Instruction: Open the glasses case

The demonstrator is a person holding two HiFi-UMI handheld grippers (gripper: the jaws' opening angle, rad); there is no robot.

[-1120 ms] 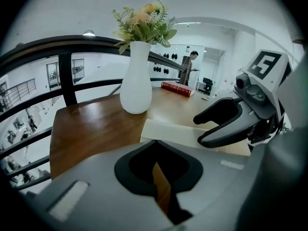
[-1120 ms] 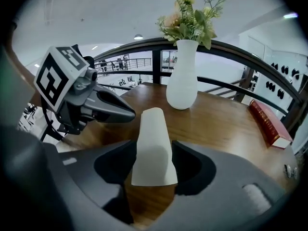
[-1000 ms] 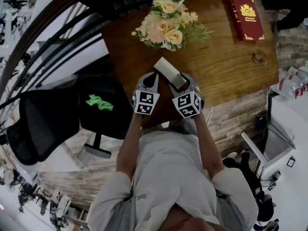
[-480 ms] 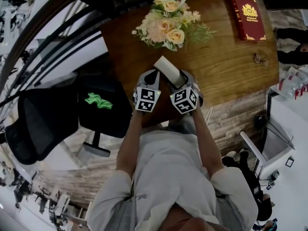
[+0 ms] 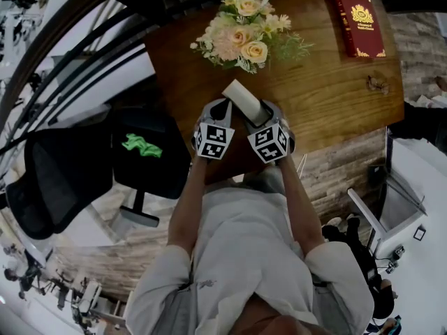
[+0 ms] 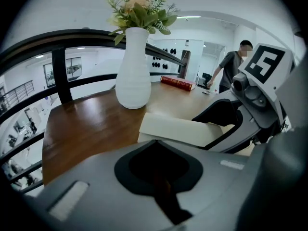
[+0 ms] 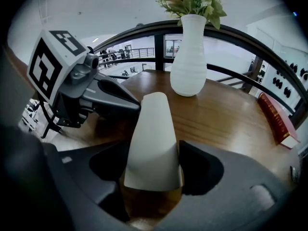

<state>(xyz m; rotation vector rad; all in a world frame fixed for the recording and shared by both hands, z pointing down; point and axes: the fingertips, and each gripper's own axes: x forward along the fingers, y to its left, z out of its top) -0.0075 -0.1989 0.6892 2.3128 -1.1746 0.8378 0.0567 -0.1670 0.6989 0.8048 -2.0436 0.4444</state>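
The cream glasses case lies shut on the wooden table, pointing toward the vase. My right gripper straddles its near end. In the right gripper view the case sits between the right gripper's spread jaws, which have just been opening; the pads stand beside it without squeezing. My left gripper is at the case's left side. In the left gripper view its jaws meet with nothing in them, just short of the case.
A white vase of flowers stands beyond the case. A red book lies at the far right, with a small object near it. A dark railing rims the table. A black chair stands at left, and a person in the background.
Both marker cubes have shifted slightly up the picture, toward the case. The case itself has stayed where it was.
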